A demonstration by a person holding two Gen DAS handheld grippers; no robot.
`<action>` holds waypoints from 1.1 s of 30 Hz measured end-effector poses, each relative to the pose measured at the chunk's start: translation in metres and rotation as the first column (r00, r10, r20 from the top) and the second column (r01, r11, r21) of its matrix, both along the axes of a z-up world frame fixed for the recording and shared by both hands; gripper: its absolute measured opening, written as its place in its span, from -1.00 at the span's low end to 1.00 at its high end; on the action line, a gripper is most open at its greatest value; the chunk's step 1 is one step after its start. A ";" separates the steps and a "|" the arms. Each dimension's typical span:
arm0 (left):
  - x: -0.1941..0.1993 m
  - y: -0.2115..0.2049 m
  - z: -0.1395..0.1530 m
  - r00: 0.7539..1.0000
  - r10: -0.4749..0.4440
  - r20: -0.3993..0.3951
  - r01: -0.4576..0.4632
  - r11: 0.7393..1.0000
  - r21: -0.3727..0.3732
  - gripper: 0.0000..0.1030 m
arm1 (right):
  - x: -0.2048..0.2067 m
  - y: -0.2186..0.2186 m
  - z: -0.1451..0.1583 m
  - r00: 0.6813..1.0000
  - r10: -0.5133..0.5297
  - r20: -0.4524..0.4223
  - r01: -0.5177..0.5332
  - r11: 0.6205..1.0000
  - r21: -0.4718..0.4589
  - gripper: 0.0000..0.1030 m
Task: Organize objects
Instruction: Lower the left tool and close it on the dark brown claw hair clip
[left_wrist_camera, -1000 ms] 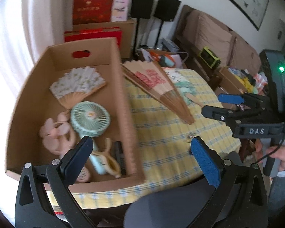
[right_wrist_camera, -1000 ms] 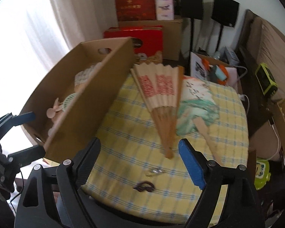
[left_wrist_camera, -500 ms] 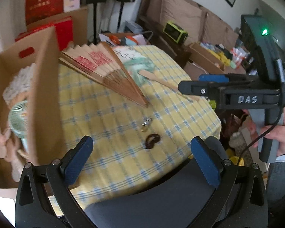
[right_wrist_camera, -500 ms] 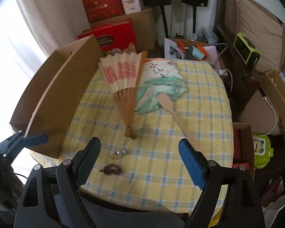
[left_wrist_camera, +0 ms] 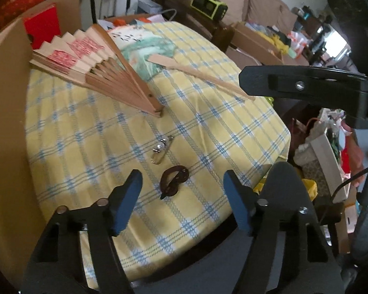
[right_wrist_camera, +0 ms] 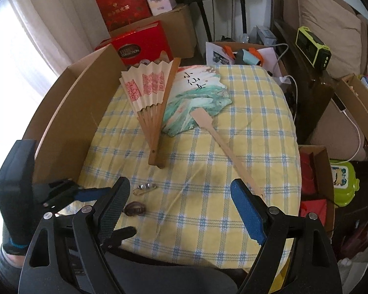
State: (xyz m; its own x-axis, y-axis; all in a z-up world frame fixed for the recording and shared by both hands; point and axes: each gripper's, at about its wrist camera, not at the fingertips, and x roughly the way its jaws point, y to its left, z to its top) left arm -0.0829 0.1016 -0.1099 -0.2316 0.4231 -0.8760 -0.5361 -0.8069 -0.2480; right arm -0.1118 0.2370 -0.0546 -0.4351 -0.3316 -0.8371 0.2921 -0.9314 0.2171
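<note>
My left gripper (left_wrist_camera: 182, 197) is open and empty, low over the table's near edge, with a small dark brown clip (left_wrist_camera: 173, 181) lying between its fingertips. A silver pin (left_wrist_camera: 160, 148) lies just beyond it. A folding paper fan with red print (left_wrist_camera: 95, 66) and a flat painted fan with a long wooden handle (left_wrist_camera: 196, 72) lie further back. My right gripper (right_wrist_camera: 180, 207) is open and empty above the near table edge. In its view the brown clip (right_wrist_camera: 134, 208), the pin (right_wrist_camera: 144, 187), the folding fan (right_wrist_camera: 151, 103) and the painted fan (right_wrist_camera: 198, 100) all show.
A yellow checked cloth (right_wrist_camera: 245, 147) covers the table. A tall cardboard box wall (right_wrist_camera: 68, 112) stands along the table's left side. Red gift boxes (right_wrist_camera: 144, 44), speakers, a sofa and floor clutter surround the table.
My left gripper has swung right, away from the box interior, and dropped down close to the brown clip. My right gripper has shifted right and looks along the table.
</note>
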 end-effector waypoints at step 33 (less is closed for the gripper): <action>-0.005 -0.008 -0.008 0.999 0.018 0.043 -0.019 1.000 0.020 -0.11 | -0.008 -0.010 -0.041 0.993 0.032 0.111 -0.030 0.999 -0.014 0.63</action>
State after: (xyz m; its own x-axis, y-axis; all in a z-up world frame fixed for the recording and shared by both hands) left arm -0.0880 0.0933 -0.1179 -0.2018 0.4370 -0.8766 -0.5094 -0.8112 -0.2871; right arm -0.1198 0.2270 -0.0958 -0.3291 -0.3538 -0.8755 0.2942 -0.9194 0.2609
